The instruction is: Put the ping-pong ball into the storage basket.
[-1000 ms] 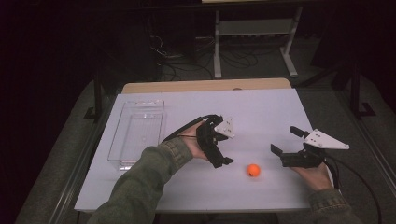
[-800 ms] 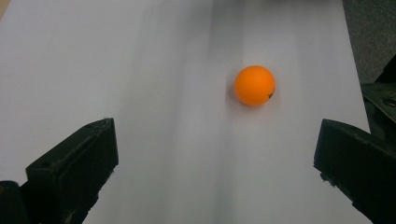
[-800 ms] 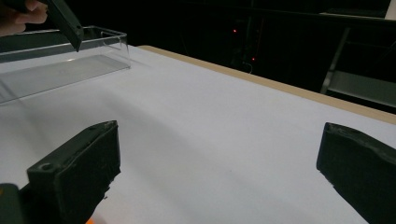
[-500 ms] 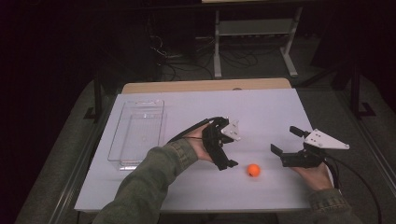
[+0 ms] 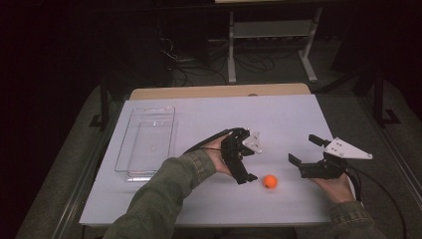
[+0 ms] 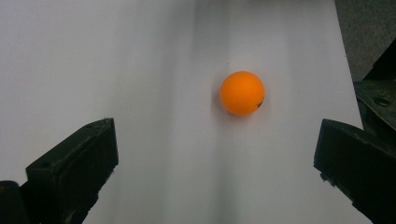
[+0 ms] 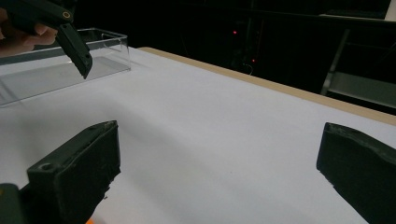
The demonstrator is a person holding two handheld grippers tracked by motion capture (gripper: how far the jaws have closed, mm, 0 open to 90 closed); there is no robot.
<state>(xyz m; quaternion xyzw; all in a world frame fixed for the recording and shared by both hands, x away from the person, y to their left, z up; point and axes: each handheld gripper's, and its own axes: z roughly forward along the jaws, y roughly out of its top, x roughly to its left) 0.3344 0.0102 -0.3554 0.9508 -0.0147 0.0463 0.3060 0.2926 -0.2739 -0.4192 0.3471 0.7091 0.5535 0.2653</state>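
— How far along are you with the ball?

— Barely started, I'd say. The orange ball (image 5: 269, 181) lies loose on the white table (image 5: 278, 114), near the front edge, between my two grippers. Nothing grips it.

— Where is your left gripper?

— My left gripper (image 5: 242, 169) hangs just beside the ball, tilted down toward it, its jaws spread wide. In the left gripper view the ball (image 6: 242, 93) sits ahead of the jaws and a bit toward the right one, not yet between the pads.

— So no contact?

— None that I can see. There is bare table between the ball and both jaws.

— And the right one?

— My right gripper (image 5: 304, 158) rests low on the other side of the ball, jaws spread as well, holding nothing. It points across the table; from its own view I see the clear tray (image 7: 56, 70) far off, and the tip of the other gripper in front of it.

— The tray is where the ball goes?

— That is my guess. The clear tray (image 5: 147, 142) stands empty at the left of the table, well apart from the ball.

— What is left, then?

— Almost all of it, as I judge: bring the jaws around the ball, close on it, lift, carry it over, let go.
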